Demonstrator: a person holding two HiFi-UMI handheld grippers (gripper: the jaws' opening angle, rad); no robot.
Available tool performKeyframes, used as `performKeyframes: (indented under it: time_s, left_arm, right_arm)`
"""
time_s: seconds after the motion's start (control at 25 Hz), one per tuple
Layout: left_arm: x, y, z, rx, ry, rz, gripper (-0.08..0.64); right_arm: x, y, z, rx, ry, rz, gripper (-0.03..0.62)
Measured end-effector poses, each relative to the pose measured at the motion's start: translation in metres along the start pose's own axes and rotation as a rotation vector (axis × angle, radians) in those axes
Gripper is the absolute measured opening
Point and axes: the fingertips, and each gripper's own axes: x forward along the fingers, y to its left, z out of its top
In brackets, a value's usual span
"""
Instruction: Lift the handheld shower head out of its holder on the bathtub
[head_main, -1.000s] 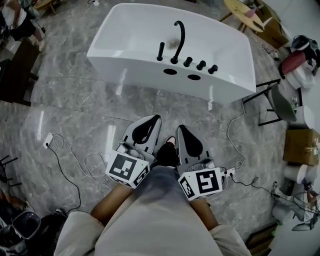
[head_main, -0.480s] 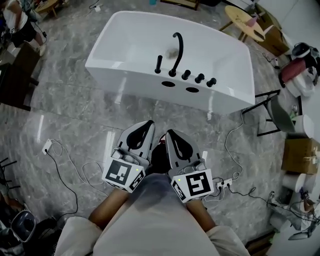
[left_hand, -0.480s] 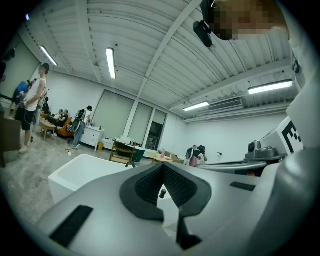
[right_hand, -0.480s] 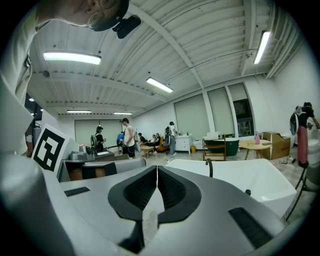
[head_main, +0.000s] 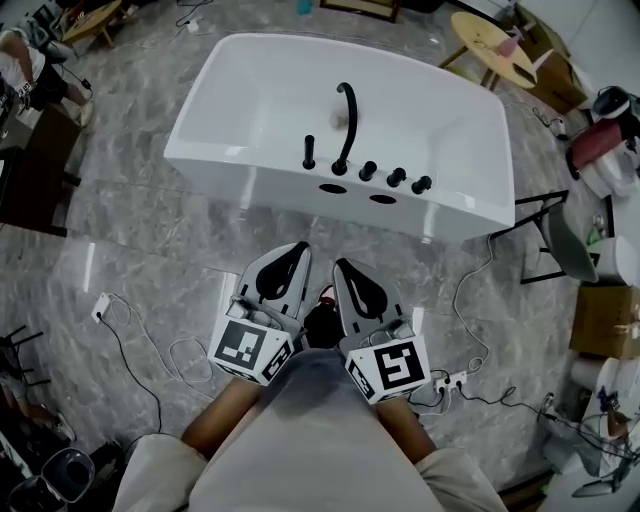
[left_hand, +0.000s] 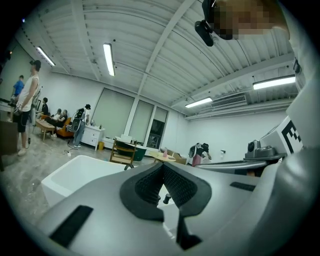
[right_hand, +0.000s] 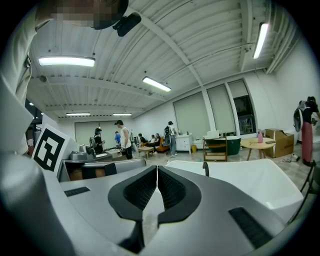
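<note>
The white bathtub (head_main: 250, 180) stands across the grey marble floor ahead of me. On its near rim a short black handheld shower head (head_main: 309, 152) stands upright in its holder, left of the curved black faucet (head_main: 345, 125) and three black knobs (head_main: 396, 177). My left gripper (head_main: 299, 248) and right gripper (head_main: 343, 266) are held side by side close to my body, well short of the tub. Both point toward it, shut and with nothing in them. Over the left gripper (left_hand: 163, 166) and the right gripper (right_hand: 157, 167) the tub shows beyond the jaws, with the faucet (right_hand: 205, 167) above its rim.
Cables and a white power strip (head_main: 100, 306) lie on the floor at left; more cables (head_main: 470, 290) run at right. A black-framed chair (head_main: 548, 215) stands by the tub's right end. A round wooden table (head_main: 487, 35) and a cardboard box (head_main: 605, 320) are at right. People stand far left.
The tub has drawn nearer and slid slightly left in the head view. The two grippers have come closer together and advanced with me, both still shut.
</note>
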Motion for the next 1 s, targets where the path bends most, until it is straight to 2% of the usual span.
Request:
performKeyframes:
  time_s: [0.48, 0.72, 1.0]
  left_arm:
    - [0.072, -0.003, 0.01, 0.03, 0.002, 0.008, 0.006]
    - [0.087, -0.001, 0.013, 0.037, -0.001, 0.004, 0.006]
    - [0.107, 0.035, 0.012, 0.027, -0.003, 0.042, 0.006]
  right_arm:
    - [0.033, -0.071, 0.01, 0.029, -0.015, 0.04, 0.02]
    - [0.049, -0.081, 0.012, 0.041, -0.004, 0.064, 0.02]
    - [0.088, -0.092, 0.008, 0.032, 0.028, 0.071, 0.02]
